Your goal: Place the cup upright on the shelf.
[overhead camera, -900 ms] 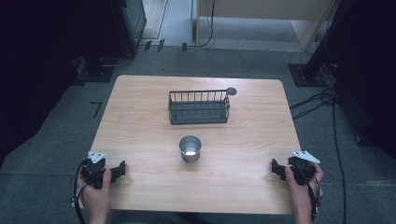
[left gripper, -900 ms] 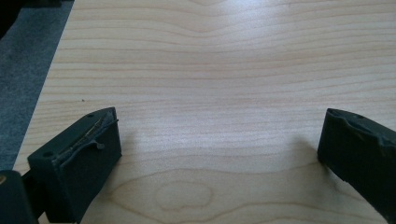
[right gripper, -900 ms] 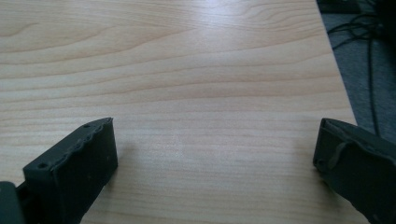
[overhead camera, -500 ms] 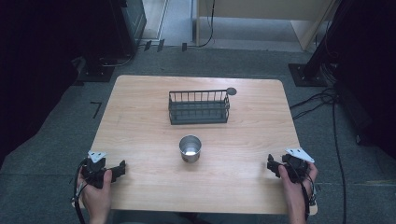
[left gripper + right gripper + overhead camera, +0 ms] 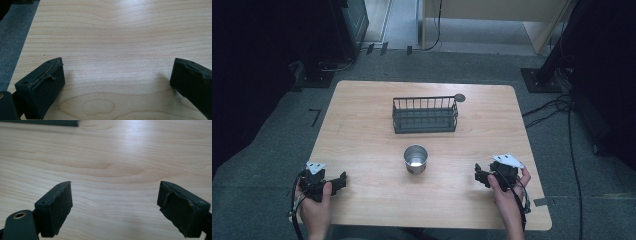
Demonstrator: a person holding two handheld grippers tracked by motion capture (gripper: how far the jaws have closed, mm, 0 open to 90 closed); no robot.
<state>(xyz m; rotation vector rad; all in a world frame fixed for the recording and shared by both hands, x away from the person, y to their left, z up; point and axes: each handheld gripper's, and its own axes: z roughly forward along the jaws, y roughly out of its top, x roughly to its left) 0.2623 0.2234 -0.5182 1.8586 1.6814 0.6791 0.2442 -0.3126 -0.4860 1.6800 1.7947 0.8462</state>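
Observation:
A small metal cup [image 5: 415,159] stands upright in the middle of the wooden table [image 5: 362,125]. Behind it sits a black wire basket [image 5: 425,115], which looks empty. My left gripper [image 5: 343,179] rests near the front left corner, held by a hand and pointing right; its jaws stand open over bare wood [image 5: 117,77]. To the right of the cup my right gripper [image 5: 478,175] points left toward it, about a hand's width away. Its jaws are open with nothing between them [image 5: 115,200]. The basket's dark base [image 5: 50,122] shows at the top edge of the right gripper view.
A small dark disc [image 5: 460,97] lies on the table by the basket's back right corner. Grey floor surrounds the table, with cables [image 5: 557,107] on the right and dark stands at the back.
My right gripper has slid left along the table toward the cup. The left gripper, cup and basket have stayed put.

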